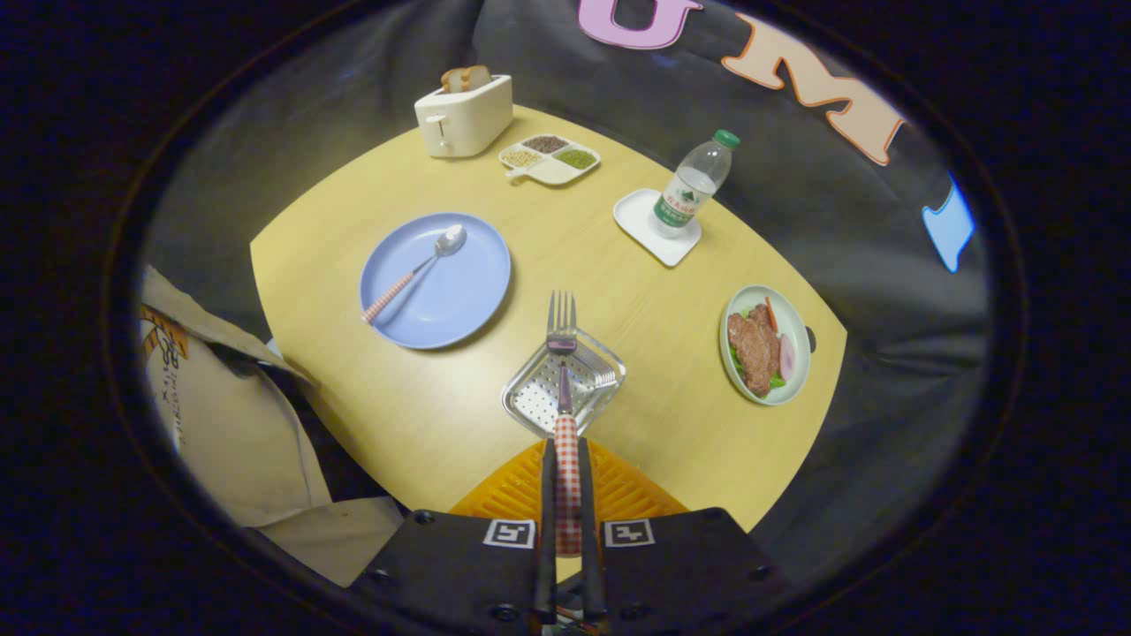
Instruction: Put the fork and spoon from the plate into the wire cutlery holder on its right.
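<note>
A steel fork with a red-checked handle (565, 415) hangs over the square wire cutlery holder (565, 385); a matching spoon (415, 273) lies on the round blue plate (435, 280).

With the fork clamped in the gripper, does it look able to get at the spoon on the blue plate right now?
Probably not yet. The gripper is shut on the fork above the wire cutlery holder. The spoon lies unobstructed on the blue plate, but the fork must be released first.

No text can be read.

- Water bottle (695, 181), beyond the wire cutlery holder (523, 408): green label, print too small to read.
- Gripper (566, 449), fingers clamped on the fork (562, 331) handle above the holder: two square coded markers, no characters.
- Beige cloth (221, 415) left of the holder: print illegible.
</note>
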`<state>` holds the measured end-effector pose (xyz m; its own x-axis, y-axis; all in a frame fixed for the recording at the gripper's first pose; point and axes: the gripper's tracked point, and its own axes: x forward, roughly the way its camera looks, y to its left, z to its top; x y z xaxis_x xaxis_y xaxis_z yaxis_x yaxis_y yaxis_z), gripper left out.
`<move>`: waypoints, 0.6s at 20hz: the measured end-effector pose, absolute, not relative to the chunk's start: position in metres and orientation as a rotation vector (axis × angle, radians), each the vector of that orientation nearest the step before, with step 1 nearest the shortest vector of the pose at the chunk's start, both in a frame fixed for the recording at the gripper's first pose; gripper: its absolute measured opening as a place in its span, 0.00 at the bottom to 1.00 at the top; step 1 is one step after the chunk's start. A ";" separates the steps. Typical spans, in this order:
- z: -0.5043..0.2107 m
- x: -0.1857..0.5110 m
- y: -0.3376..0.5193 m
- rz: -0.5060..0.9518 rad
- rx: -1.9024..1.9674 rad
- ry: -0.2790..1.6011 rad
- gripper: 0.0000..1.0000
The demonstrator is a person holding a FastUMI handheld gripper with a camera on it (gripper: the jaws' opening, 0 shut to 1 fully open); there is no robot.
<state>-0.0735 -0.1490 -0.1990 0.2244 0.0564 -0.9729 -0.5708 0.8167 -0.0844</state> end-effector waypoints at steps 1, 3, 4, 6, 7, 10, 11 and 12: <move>-0.199 -0.074 -0.154 0.458 -0.493 1.292 0.14; -0.201 -0.077 -0.158 0.463 -0.500 1.319 0.14; -0.203 -0.083 -0.160 0.474 -0.504 1.343 0.14; -0.207 -0.089 -0.165 0.488 -0.528 1.380 0.14; -0.209 -0.090 -0.168 0.488 -0.545 1.398 0.14; -0.220 -0.089 -0.171 0.483 -0.572 1.461 0.14; -0.226 -0.088 -0.169 0.481 -0.573 1.488 0.14; -0.231 -0.086 -0.168 0.478 -0.575 1.508 0.14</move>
<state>-0.0860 -0.1677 -0.2305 0.0174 -0.0579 -0.9982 -0.6225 0.7806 -0.0561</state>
